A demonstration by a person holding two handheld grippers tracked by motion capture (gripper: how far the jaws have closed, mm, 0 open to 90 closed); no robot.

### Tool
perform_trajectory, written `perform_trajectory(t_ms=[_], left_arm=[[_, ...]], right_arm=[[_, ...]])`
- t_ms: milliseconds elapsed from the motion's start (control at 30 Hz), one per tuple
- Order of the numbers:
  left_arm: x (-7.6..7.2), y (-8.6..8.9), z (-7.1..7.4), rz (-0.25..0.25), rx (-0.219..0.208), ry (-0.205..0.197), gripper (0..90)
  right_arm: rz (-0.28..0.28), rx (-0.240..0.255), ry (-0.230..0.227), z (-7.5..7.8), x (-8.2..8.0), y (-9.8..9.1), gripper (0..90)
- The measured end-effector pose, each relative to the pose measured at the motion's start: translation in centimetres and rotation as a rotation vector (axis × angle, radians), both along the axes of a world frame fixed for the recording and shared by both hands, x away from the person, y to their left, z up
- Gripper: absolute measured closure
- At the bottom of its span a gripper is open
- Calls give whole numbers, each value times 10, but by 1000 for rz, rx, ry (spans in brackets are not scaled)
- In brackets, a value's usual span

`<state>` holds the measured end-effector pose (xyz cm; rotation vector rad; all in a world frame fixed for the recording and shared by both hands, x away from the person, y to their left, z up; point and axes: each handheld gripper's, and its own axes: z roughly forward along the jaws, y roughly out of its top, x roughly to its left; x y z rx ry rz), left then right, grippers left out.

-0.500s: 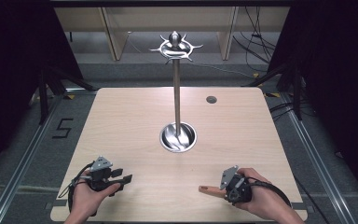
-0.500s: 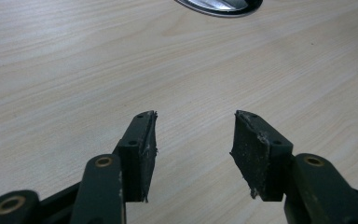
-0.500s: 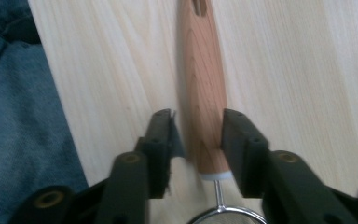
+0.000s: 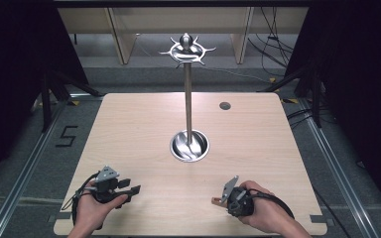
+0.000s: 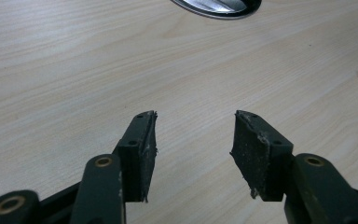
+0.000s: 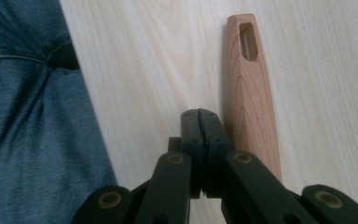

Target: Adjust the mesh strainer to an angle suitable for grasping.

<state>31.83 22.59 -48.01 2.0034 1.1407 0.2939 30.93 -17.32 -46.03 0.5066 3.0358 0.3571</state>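
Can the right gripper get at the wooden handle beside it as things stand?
Probably yes: the wooden handle lies right beside the right gripper on bare table, nothing between. But its jaws are shut and must open first.

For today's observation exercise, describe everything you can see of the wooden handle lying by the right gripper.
The wooden handle is a slim, pale reddish-brown piece with visible grain, rounded at its far end, where a narrow slot is cut through it. Faint lettering runs along its face, too small to read. It lies flat on the light wooden table near the front edge. The right gripper, jaws shut with nothing between them, sits right beside it; whether they touch cannot be told. Its near end is hidden behind the gripper.
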Motion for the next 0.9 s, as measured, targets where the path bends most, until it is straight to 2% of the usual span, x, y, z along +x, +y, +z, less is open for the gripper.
perform_trajectory(t_ms=[67,100,167,400,500,633,667,800,900], left_arm=[[0,0,0,-2,1,-1,482],[0,-1,-1,13,-15,-4,482],[0,-1,0,18,-2,-2,482],[1,0,0,-7,-1,6,481],[1,0,0,-6,-2,9,480],[1,0,0,-5,-3,7,479],[1,0,0,-3,-4,4,479],[1,0,0,6,-9,7,479],[1,0,-1,7,-13,5,479]], right_arm=[[-12,-6,0,-4,2,2,900],[-5,-5,4,-5,4,3,900],[-21,-11,3,-8,6,6,900],[-26,-12,19,-15,21,12,900],[-41,-16,5,-16,25,12,900],[-86,-9,-12,-16,36,11,900],[-122,-13,-28,-16,42,9,900],[-162,-9,-38,-15,52,5,900],[-236,3,-51,-15,62,1,900]])
